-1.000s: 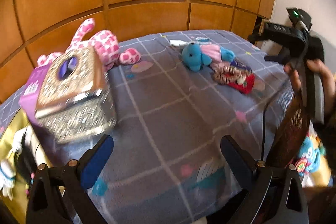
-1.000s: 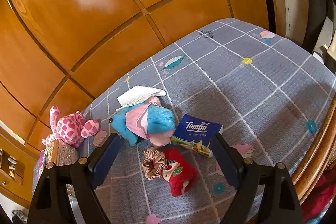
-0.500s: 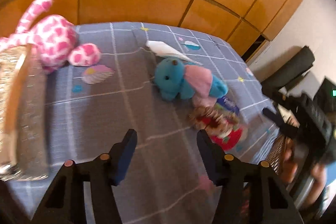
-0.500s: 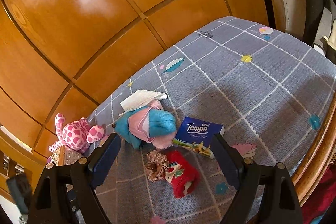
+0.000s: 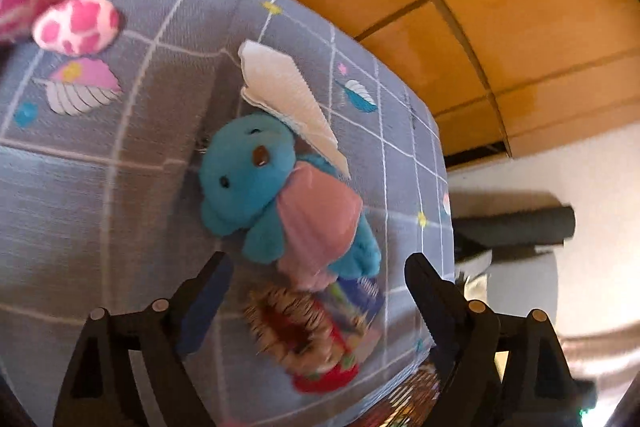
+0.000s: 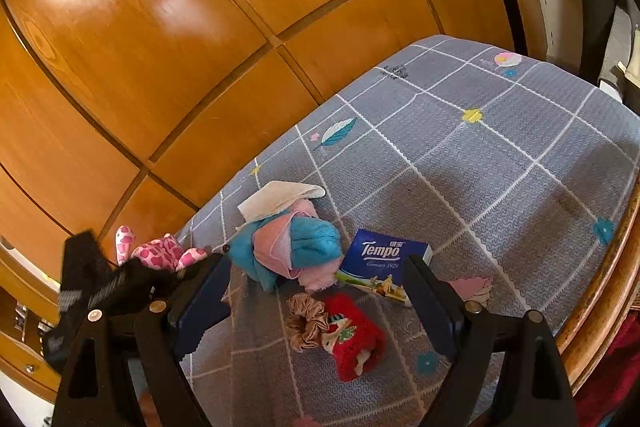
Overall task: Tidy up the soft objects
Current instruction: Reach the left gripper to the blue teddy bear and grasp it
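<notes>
Right wrist view picks out the blue tissue pack (image 6: 384, 259) lying flat on the bed: "Tempo" in big white slanted letters across its face, small Chinese characters just above the word's end, too tiny to make out, and a fine line "Germany 1929" underneath. Left wrist view shows the same pack blurred, unreadable

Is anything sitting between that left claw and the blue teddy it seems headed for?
Nothing visible. The left gripper is open, and the blue plush bear lies just beyond its fingertips on the grey bedspread. A white folded cloth lies behind the bear, out of the path.
</notes>
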The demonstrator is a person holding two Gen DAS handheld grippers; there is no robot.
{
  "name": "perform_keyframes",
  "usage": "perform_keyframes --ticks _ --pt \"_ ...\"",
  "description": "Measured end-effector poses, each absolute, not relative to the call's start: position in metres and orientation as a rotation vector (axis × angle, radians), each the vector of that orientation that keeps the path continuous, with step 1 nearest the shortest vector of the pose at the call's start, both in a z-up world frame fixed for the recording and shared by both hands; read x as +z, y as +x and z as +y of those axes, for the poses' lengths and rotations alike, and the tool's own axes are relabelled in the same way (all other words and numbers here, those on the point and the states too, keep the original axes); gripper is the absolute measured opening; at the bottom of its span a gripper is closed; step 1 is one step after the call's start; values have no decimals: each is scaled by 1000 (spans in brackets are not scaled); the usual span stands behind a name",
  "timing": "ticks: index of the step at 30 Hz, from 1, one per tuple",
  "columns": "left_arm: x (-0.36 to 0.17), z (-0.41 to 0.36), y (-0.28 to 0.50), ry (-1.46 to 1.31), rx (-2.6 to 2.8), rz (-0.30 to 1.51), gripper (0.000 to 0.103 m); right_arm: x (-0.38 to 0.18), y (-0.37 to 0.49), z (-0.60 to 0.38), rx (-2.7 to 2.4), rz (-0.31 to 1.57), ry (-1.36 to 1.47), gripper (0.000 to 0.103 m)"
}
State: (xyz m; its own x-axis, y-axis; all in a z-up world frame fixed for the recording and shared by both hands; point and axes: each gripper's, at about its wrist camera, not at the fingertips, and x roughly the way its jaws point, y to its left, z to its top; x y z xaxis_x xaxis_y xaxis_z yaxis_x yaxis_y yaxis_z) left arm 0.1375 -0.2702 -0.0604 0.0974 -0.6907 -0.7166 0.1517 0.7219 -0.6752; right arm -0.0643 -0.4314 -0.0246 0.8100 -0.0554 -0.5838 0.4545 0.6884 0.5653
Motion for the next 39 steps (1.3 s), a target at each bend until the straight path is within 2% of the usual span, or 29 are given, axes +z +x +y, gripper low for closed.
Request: perform_keyframes --ticks 6,8,10,12,21,24,29,30,31,34,37,39 --pt "-85 -290 157 -596 -539 1425 89 -25 -65 -432 -284 555 779 89" --pt "-91 -293 161 -574 -504 1438 71 -25 -65 -432 -281 557 781 89" --pt "-96 -294 162 -570 -540 1447 38 -25 -64 -432 -281 566 778 89" --pt "-91 -289 161 -542 -557 1404 32 -26 -63 -432 -276 568 781 89" --pt "-55 -221 137 -334 -669 1235 29 -28 -63 -433 -272 579 783 89" --pt "-64 -197 127 -277 -688 1264 31 -28 -62 -433 -275 583 781 89" --pt "-82 -157 100 -136 -635 1268 40 -28 -60 -431 -280 594 775 89" --pt "-86 -153 97 -119 -621 1254 50 -28 -60 -432 -280 594 775 89" --pt "-90 -148 92 -97 -597 1233 65 -28 -60 -431 -280 594 775 89" --pt "-94 -145 87 -125 -603 1173 83 -29 -60 -431 -285 602 771 89" --pt "-97 -149 86 -118 -594 1138 91 -29 -59 -430 -290 609 766 89" --pt "-99 -154 84 -92 -571 1110 92 -29 -59 -430 -293 613 763 89"
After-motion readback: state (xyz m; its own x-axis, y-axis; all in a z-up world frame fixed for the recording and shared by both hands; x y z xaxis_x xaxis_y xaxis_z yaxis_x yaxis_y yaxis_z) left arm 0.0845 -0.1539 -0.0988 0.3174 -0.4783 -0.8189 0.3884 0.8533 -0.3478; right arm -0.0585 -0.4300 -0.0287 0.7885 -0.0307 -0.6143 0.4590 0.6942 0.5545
